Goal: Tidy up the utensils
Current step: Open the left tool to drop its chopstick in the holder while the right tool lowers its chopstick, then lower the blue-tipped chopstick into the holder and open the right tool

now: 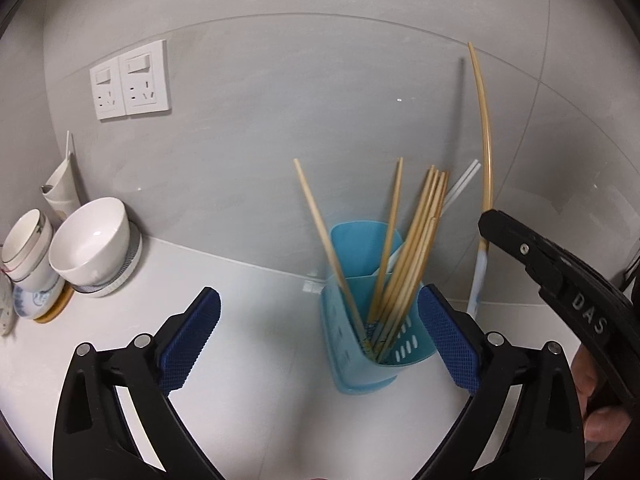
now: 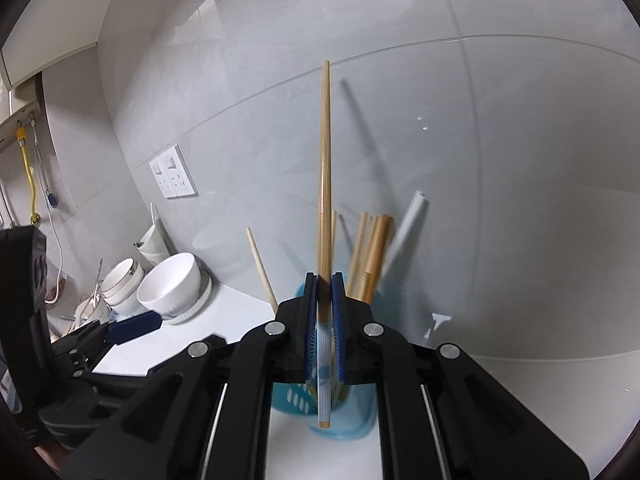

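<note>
Blue holder point(image 1: 352, 320): most chopsticks point(image 1: 416, 240) stowed. My left gripper point(image 1: 320, 336) released, empty. My right gripper point(image 2: 325, 320) clenched on one chopstick point(image 2: 325, 168), still to stow.

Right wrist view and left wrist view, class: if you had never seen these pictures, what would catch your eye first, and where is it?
First, the chopstick standing nearly upright, clamped in the right gripper just above the blue utensil holder. Next, the bundle of wooden chopsticks fanning out of that holder on the white counter. The left gripper gapes wide open before it, holding nothing.
</note>
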`<action>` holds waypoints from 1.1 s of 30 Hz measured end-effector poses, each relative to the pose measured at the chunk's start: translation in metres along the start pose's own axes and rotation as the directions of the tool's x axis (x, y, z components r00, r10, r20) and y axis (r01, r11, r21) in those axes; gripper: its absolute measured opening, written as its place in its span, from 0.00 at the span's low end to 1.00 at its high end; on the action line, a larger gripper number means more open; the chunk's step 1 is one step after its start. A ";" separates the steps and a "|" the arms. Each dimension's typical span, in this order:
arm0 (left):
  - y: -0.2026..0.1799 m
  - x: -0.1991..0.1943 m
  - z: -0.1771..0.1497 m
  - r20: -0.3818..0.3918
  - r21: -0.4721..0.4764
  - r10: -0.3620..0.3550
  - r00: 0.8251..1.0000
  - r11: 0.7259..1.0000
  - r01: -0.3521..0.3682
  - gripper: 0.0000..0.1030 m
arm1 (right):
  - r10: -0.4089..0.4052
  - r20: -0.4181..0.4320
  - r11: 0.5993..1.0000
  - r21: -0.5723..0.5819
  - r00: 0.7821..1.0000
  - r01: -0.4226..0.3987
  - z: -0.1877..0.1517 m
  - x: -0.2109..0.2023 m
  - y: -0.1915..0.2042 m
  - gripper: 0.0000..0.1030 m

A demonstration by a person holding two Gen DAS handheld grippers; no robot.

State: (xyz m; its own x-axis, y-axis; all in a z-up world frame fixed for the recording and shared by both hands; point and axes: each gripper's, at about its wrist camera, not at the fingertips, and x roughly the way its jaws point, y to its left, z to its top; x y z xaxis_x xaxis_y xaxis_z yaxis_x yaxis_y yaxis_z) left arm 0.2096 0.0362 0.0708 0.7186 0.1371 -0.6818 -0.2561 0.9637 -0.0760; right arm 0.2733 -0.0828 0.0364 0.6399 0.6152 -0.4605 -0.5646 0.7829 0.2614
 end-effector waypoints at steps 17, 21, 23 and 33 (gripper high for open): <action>0.036 0.023 -0.008 -0.040 -0.028 0.015 0.999 0.999 -0.016 0.94 | -0.043 -0.005 0.998 -0.036 0.999 0.043 -0.027 0.037 0.008 0.07; 0.037 0.025 -0.011 -0.044 -0.030 0.022 0.999 0.999 -0.023 0.94 | -0.062 -0.040 0.997 -0.047 0.997 0.060 -0.037 0.048 0.010 0.07; 0.037 0.026 -0.012 -0.047 -0.028 0.024 0.999 0.999 -0.025 0.94 | -0.070 -0.054 0.996 -0.050 0.996 0.068 -0.041 0.050 0.009 0.07; 0.037 0.022 -0.011 -0.040 -0.026 0.029 0.999 0.999 -0.030 0.94 | -0.118 -0.113 0.990 -0.091 0.987 0.108 -0.043 0.048 0.016 0.09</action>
State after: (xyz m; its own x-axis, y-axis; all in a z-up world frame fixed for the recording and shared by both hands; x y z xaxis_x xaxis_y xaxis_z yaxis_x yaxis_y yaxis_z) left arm 0.2088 0.0723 0.0448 0.6843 0.1559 -0.7123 -0.2946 0.9527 -0.0745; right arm 0.2726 -0.0448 -0.0184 0.6389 0.5044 -0.5809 -0.5376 0.8328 0.1319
